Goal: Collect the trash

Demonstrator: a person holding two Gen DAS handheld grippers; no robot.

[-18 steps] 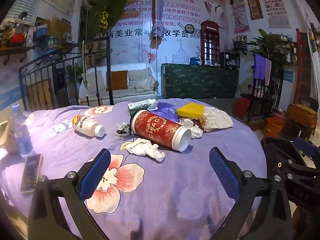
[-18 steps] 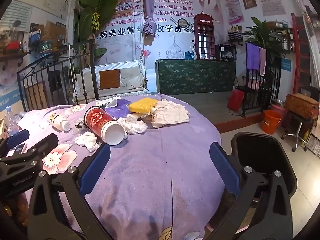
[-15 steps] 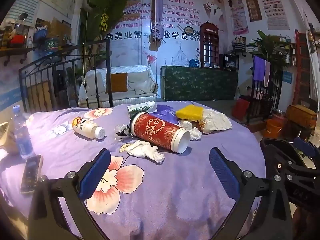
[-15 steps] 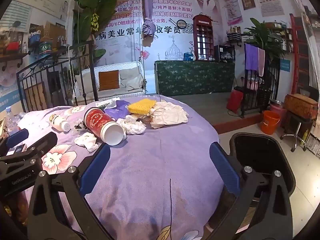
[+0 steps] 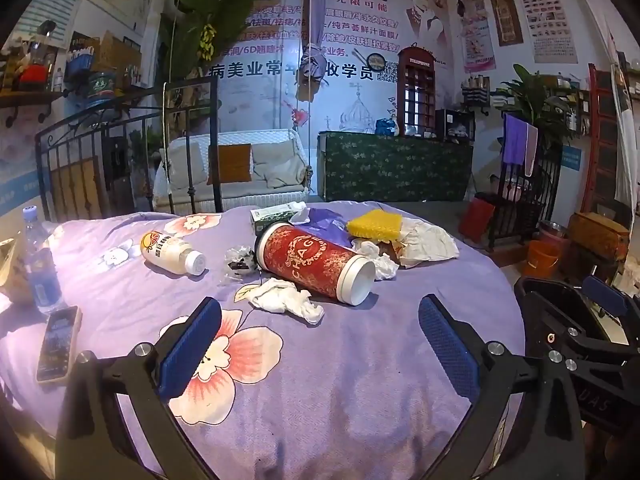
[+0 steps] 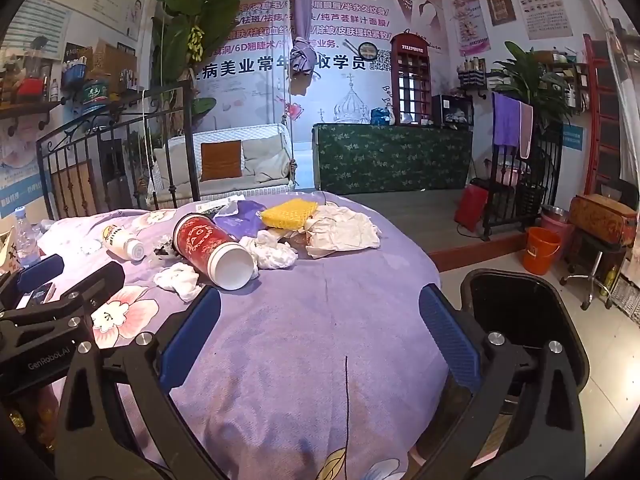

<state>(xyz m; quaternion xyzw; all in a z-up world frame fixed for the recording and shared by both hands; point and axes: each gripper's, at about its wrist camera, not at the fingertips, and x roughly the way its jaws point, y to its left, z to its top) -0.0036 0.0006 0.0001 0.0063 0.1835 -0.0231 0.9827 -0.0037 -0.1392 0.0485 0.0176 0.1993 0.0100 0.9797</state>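
Observation:
Trash lies on a purple flowered bedspread (image 5: 340,380): a red paper cup (image 5: 316,262) on its side, crumpled white tissues (image 5: 284,300), a small milk bottle (image 5: 172,254), a yellow sponge (image 5: 374,224) and crumpled paper (image 5: 428,242). My left gripper (image 5: 320,344) is open and empty, hovering short of the tissue. My right gripper (image 6: 320,336) is open and empty over the bed's near right part; the cup (image 6: 214,250) and tissues (image 6: 180,280) lie ahead to its left. A black trash bin (image 6: 524,320) stands on the floor right of the bed.
A phone (image 5: 58,342) and a water bottle (image 5: 38,264) sit at the bed's left edge. A tissue box (image 5: 276,216) and purple bag (image 5: 328,220) lie behind the cup. An iron bed frame (image 5: 132,160) stands behind. An orange bucket (image 6: 542,250) stands on the floor.
Both views have shifted slightly; the trash pile sits a little lower and nearer in the frames. Both grippers stay open and empty.

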